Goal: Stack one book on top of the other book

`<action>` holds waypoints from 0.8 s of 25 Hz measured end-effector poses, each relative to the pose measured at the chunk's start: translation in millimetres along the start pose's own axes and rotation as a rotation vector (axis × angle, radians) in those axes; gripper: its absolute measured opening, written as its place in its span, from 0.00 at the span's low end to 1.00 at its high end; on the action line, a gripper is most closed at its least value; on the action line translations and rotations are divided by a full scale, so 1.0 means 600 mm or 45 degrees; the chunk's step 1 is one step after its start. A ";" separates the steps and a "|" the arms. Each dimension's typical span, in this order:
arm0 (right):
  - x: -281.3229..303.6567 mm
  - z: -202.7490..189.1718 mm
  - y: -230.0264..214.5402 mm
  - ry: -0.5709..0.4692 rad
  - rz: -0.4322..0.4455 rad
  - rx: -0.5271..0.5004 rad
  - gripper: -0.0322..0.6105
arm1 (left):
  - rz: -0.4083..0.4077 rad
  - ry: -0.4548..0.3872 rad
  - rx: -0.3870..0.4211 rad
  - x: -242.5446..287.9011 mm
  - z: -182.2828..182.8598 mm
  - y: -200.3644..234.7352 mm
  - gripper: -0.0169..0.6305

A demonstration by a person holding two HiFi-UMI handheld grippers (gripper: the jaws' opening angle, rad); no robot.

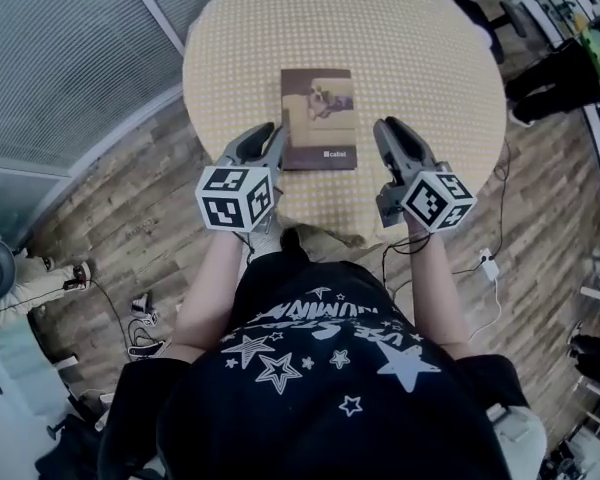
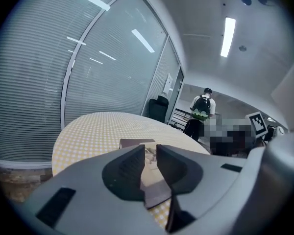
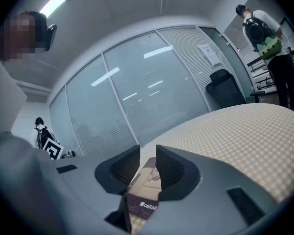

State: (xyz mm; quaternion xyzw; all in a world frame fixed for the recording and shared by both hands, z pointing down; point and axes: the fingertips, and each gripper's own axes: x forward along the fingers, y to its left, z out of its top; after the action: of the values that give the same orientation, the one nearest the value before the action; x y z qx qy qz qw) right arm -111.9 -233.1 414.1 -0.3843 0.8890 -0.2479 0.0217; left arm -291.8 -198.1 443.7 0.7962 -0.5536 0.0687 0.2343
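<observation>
- Yellow-checked round table [image 1: 430,58] on a wood floor [image 1: 130,178]. Head view: the book [image 1: 319,118] lies at frame centre, with the left gripper [image 1: 270,130] and right gripper [image 1: 392,128] near its lower corners.
- Left gripper view: jaws narrowly apart, holding nothing. I think a careless sideways move could push the book askew.
- Right gripper view: jaws a little apart, empty. A glass wall with blinds [image 3: 137,97] stands behind.

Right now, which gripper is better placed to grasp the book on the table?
Left, slightly: the left gripper almost reaches the book; the right gripper stands farther from it. Both are empty.
</observation>
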 end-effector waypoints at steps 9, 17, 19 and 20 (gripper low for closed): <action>-0.119 -0.005 0.036 -0.013 0.135 0.019 0.19 | -0.022 -0.105 0.055 -0.079 -0.002 -0.143 0.13; -0.230 -0.006 0.037 -0.015 0.185 -0.017 0.19 | -0.029 -0.141 0.094 -0.128 -0.027 -0.259 0.09; -0.255 -0.007 0.039 -0.013 0.202 -0.028 0.19 | -0.039 -0.139 0.090 -0.135 -0.038 -0.286 0.08; -0.269 -0.008 0.040 -0.011 0.212 -0.032 0.19 | -0.040 -0.138 0.090 -0.139 -0.044 -0.300 0.07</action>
State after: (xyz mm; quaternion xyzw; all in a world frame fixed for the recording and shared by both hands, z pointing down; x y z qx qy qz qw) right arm -15.8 -105.0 382.8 -0.3102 0.9209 -0.2324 0.0411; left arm -155.0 -65.4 382.5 0.8150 -0.5502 0.0413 0.1769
